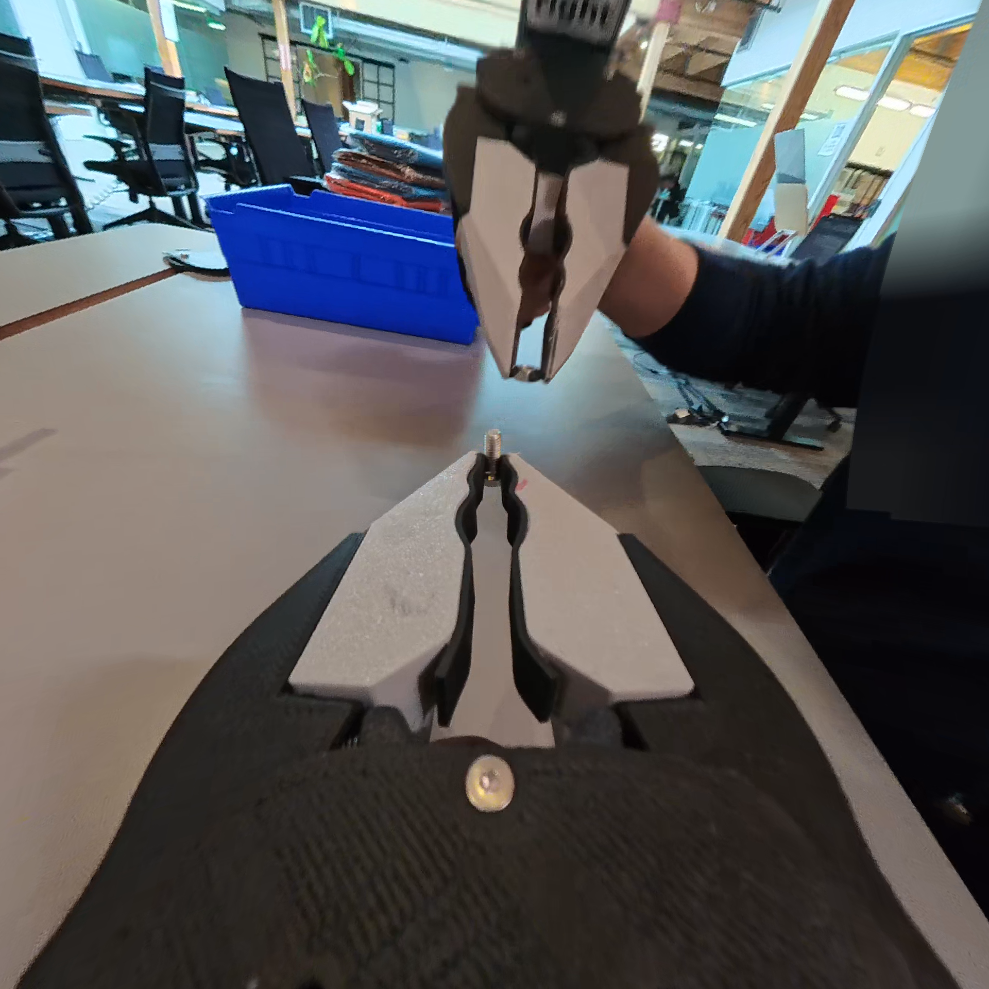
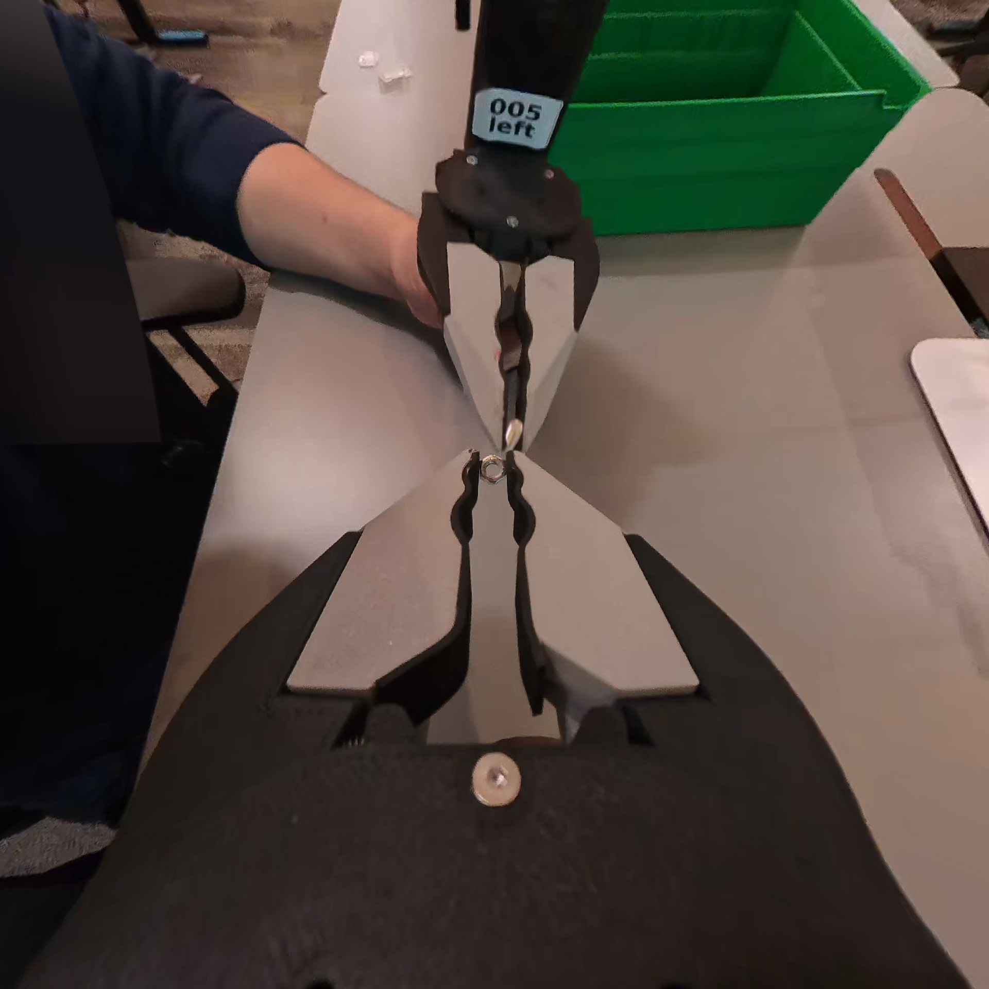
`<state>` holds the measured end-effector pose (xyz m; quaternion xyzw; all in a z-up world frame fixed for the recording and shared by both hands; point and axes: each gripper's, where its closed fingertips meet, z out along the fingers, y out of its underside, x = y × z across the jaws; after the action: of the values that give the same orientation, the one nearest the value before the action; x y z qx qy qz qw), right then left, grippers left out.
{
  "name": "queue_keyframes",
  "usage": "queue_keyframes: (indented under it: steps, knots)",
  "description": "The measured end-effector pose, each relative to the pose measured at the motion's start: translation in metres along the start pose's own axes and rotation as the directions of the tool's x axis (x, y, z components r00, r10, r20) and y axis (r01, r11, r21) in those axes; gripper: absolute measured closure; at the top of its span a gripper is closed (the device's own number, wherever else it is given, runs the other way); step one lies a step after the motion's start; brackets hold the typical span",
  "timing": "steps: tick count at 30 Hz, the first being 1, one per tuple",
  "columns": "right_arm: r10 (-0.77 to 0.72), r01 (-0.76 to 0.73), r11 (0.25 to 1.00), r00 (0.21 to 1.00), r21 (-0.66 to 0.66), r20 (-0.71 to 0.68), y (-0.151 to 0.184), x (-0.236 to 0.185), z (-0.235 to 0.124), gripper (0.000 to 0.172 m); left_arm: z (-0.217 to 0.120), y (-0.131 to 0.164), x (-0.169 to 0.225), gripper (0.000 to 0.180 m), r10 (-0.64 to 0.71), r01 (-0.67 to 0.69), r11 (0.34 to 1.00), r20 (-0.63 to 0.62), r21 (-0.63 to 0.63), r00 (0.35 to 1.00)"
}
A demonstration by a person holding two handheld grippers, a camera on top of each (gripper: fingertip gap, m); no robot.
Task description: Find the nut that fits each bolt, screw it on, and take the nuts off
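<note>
My left gripper (image 1: 492,464) is shut on a small silver bolt (image 1: 492,445); its threaded end sticks up past the fingertips. My right gripper (image 2: 492,464) is shut on a small silver hex nut (image 2: 491,470), held flat between the tips with its hole facing the camera. In the left wrist view the right gripper (image 1: 530,373) hangs above and just beyond the bolt with the nut (image 1: 527,372) at its tips, a clear gap apart. In the right wrist view the left gripper (image 2: 512,436) points toward me, the bolt (image 2: 512,430) just beyond the nut.
Both grippers hover over a grey table (image 1: 267,455). A blue bin (image 1: 342,262) stands at the back in the left wrist view, a green bin (image 2: 722,118) in the right wrist view. A person's forearms (image 2: 321,225) hold the grippers. A white tray edge (image 2: 952,417) lies at the right. The grippers are tip to tip, or close to it.
</note>
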<state>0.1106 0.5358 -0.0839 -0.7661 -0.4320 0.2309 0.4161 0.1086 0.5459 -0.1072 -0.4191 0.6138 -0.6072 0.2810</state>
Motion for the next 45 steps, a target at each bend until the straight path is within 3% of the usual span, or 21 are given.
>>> queue_keyframes:
  steps: [11, 20, 38, 45]
  knots:
    - [-0.059, 0.064, 0.985, 0.998, -0.16, 0.034, -0.004, 0.003, 0.02, 0.165, 0.001, 0.001, 0.003, 0.177, 0.045, -0.044, 0.999, 0.027, -0.031, 0.999]
    - [-0.071, 0.078, 0.977, 0.997, -0.197, 0.044, -0.002, 0.004, 0.027, 0.165, 0.002, 0.001, 0.004, 0.177, 0.051, -0.05, 0.998, 0.03, -0.035, 0.998]
    - [-0.027, 0.035, 0.99, 0.998, -0.136, 0.06, -0.005, 0.006, 0.028, 0.165, -0.001, -0.005, 0.003, 0.177, 0.037, -0.037, 0.999, 0.031, -0.008, 0.999]
    - [0.007, -0.004, 1.0, 0.996, -0.031, 0.09, -0.016, 0.004, 0.023, 0.145, 0.0, -0.007, 0.005, 0.177, 0.038, -0.038, 0.999, 0.024, 0.003, 0.999]
